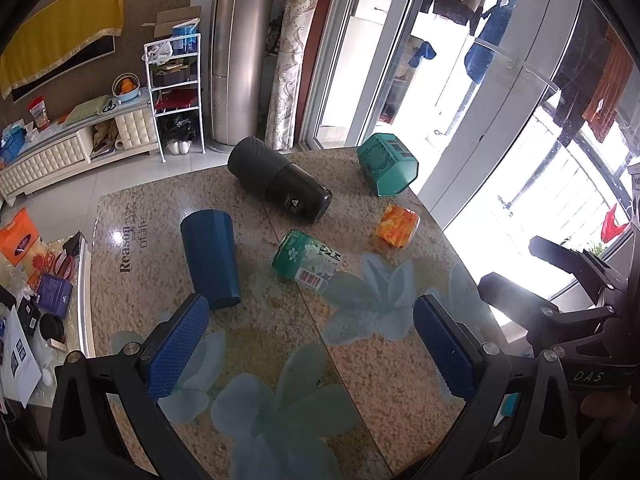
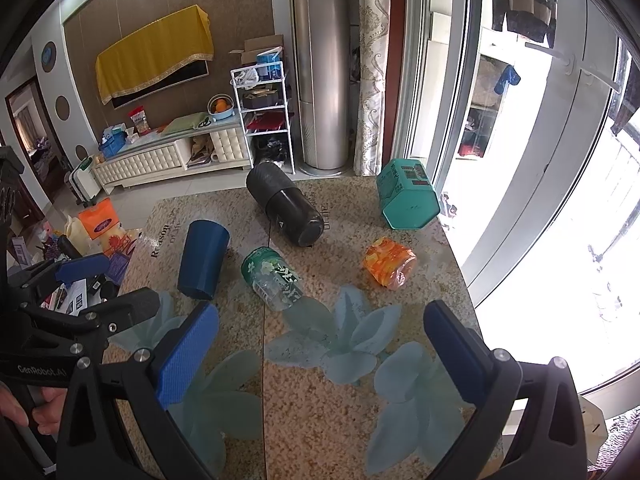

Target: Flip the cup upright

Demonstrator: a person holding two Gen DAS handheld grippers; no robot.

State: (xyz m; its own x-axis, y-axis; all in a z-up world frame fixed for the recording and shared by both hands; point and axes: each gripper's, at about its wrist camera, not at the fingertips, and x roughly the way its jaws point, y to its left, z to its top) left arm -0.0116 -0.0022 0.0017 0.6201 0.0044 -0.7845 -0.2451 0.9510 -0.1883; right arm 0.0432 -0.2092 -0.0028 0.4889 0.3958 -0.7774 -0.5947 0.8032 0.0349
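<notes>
Five things lie on the speckled stone surface point(image 1: 280, 320), one of each kind. One blue cup point(image 1: 211, 257) sits at the left, its closed end uppermost and its wider rim down toward the near side, apparently mouth-down though slightly tilted in the fisheye view. Just to its right, apart from it, one green-labelled plastic bottle point(image 1: 307, 256) lies on its side. Beyond both, toward the far edge, one black flask point(image 1: 280, 186) lies on its side as well. At the far right corner one teal hexagonal tin point(image 1: 387, 164) is tipped over, and nearer, between it and the bottle, rests one orange packet point(image 1: 397, 220).

Two sets of tongs hang over the near part of the surface, neither touching any object. The left tongs point(image 1: 312, 344) are spread wide, released, with blue pads; the left pad point(image 1: 178, 346) appears just near of the cup's lower rim without contact. The right tongs point(image 2: 320, 354) are likewise spread wide and hold nothing; in the right wrist view the cup point(image 2: 203, 260) stands far-left of them, the bottle point(image 2: 274, 279) straight ahead.
</notes>
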